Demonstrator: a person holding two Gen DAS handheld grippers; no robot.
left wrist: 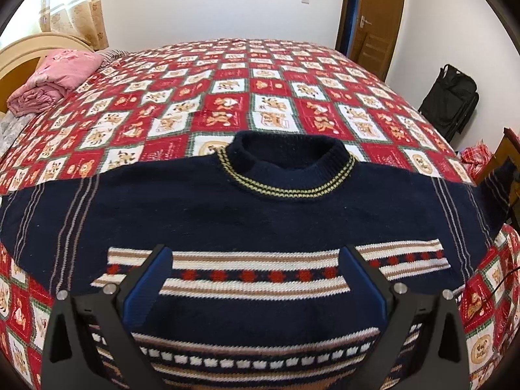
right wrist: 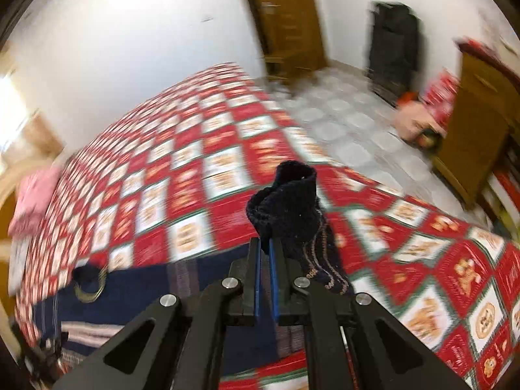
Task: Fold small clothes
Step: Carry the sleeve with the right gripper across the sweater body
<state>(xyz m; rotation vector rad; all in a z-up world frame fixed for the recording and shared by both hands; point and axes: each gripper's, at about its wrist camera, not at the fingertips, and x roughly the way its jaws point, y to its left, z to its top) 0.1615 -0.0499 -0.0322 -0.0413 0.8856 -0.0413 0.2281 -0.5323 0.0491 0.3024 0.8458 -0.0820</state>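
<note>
Navy sweater (left wrist: 260, 208) flat, sleeves sideways, collar away.

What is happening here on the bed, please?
A person with a handheld gripper in each hand is folding a navy patterned sweater that lies face up on a red and white patchwork quilt. The right gripper is shut on the sleeve cuff and holds it lifted above the quilt. The left gripper is open above the sweater's chest stripes and holds nothing. The right wrist view is blurred. The sweater's body is not yet folded.
</note>
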